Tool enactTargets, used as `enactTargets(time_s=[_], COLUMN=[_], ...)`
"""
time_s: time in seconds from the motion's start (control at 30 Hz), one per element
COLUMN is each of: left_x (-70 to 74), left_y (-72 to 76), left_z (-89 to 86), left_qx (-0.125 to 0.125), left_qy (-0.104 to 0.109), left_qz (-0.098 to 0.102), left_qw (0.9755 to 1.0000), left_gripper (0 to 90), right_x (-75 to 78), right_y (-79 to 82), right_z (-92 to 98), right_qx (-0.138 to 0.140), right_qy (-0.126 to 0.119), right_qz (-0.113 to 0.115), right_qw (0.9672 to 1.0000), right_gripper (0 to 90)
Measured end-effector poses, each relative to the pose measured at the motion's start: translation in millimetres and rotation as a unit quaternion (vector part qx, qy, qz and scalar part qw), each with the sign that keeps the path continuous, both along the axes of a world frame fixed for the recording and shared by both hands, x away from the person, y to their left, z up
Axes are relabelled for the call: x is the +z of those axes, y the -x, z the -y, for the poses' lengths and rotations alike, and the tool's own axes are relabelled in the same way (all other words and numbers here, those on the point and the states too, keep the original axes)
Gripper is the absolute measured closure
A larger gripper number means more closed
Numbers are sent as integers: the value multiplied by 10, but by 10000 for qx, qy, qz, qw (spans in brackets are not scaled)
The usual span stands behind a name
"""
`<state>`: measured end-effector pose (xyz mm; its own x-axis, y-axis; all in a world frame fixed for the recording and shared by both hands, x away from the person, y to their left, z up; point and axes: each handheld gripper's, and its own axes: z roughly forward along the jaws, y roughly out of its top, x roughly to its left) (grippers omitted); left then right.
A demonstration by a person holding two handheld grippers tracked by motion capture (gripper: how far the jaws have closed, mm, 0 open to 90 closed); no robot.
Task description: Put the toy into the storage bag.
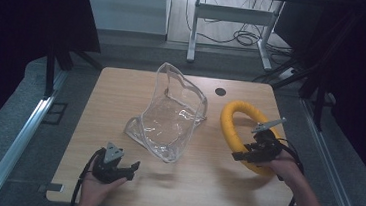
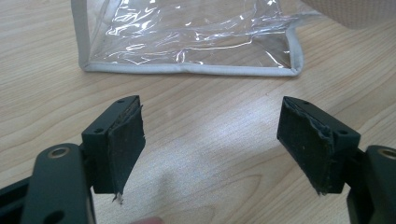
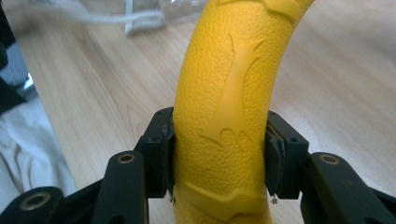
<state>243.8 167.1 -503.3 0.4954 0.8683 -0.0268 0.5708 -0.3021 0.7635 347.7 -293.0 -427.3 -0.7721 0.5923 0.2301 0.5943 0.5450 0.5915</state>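
Observation:
A yellow ring (image 1: 233,125) with a pebbled skin is at the right of the wooden table (image 1: 121,92), its near side lifted. My right gripper (image 1: 247,153) is shut on that near side; in the right gripper view both pads squeeze the yellow ring (image 3: 224,93). A clear plastic pouch (image 1: 170,114) with grey piping stands open in the middle of the table. My left gripper (image 1: 127,171) rests near the front edge, short of the pouch, jaws wide apart and empty. In the left gripper view the left gripper (image 2: 210,149) faces the pouch's (image 2: 187,42) piped edge.
A dark round cable hole (image 1: 220,92) sits in the table's far right part. Beyond the far edge stand a white desk frame (image 1: 228,16) and loose cables on the floor. A metal rail (image 1: 17,138) runs along the left side.

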Motion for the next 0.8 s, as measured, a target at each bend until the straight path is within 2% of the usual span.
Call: enactTargets(time_s=[0.23,0.5,0.63,0.8], left_x=[5,5,8,5], left_y=[2,1,2,0], left_z=[-1,-3,-3,2], left_qx=[4,6,5,1], left_qy=[3,13,7,4], left_qz=[4,17,25,21], left_qw=[10000,10000,10000,10000], left_gripper=[230,230,230,230], right_x=[97,208,278,366], right_y=[-2,3,9,36], right_z=[61,74,102,120], right_qx=[-141,-227,-319,-368], right_qy=[-364,-641,-895,-1082], right_qz=[136,335,471,671], right_qw=[9991,9971,9944,9912], right_gripper=[517,518,518,518])
